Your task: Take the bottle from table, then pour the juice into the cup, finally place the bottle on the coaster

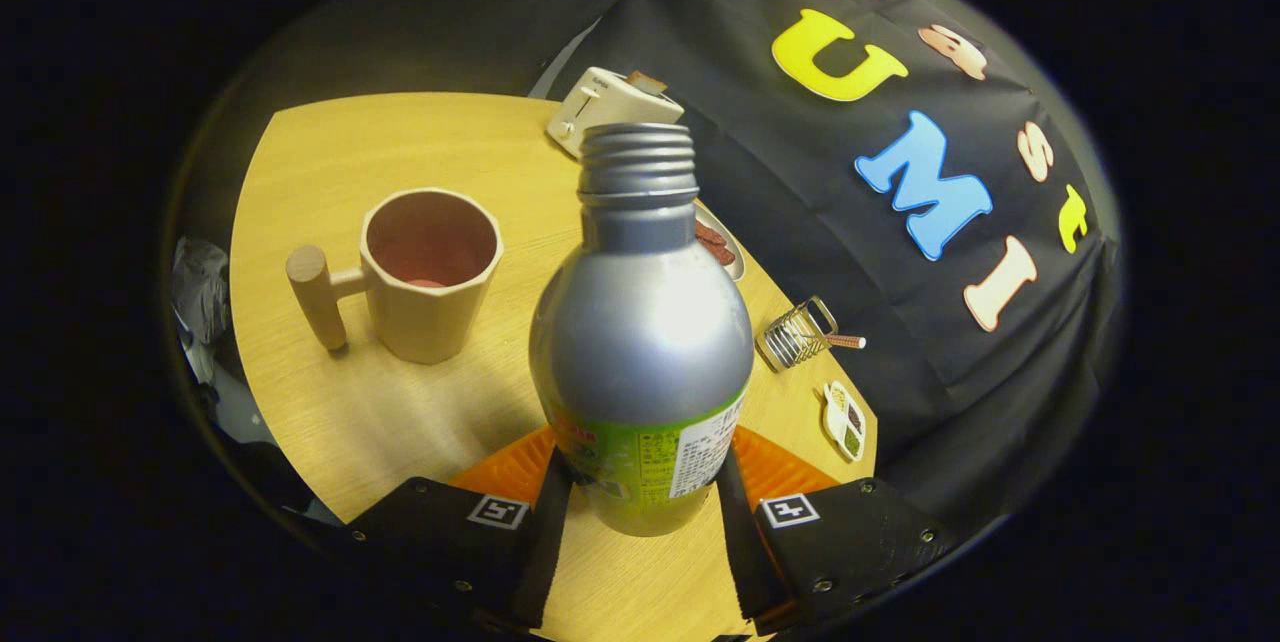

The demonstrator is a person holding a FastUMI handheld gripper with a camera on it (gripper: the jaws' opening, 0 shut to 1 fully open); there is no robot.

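The gripper holds the bottle between its two fingers, both pressed against the labelled lower body, one on each side. The silver bottle stands nearly upright, its long axis running away from the fingers, its threaded neck uncapped at the far end. An orange coaster shows on either side of the bottle's base, just beyond the fingertips; whether the bottle rests on it or hangs just above cannot be told. The cup, a wooden mug with a peg handle pointing left, stands farther off and to the left on the table. Pouring would likely mean carrying the bottle left and tipping its neck toward the cup's rim.
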